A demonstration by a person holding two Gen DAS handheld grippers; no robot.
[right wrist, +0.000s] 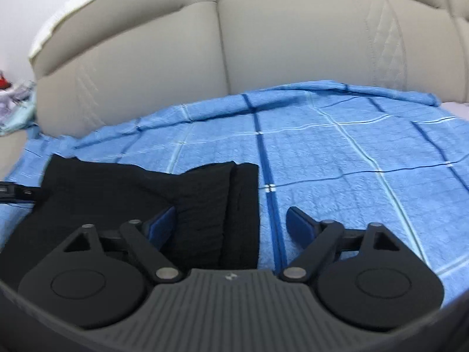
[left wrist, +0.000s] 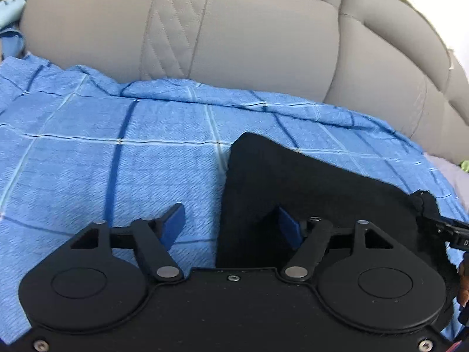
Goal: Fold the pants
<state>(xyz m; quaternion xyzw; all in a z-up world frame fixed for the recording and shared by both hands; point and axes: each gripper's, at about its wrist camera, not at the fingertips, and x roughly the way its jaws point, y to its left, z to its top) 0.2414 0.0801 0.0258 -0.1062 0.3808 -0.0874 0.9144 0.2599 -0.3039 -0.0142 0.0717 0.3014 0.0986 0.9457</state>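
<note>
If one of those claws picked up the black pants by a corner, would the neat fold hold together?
Probably not. The black pants are soft cloth lying in loose stacked layers, so they would likely droop and unfold. They look light. Pushed along the crinkled blue blanket, they would probably bunch rather than slide.

Near end of the black pants (left wrist: 307,182) is lying hidden behind the left gripper (left wrist: 231,226) body; in right wrist view pants' bottom-left is running off frame; clutter (right wrist: 14,108) at far left is blurring, too small to ID; blue blanket (right wrist: 351,152) is getting cut off at right edge.
</note>
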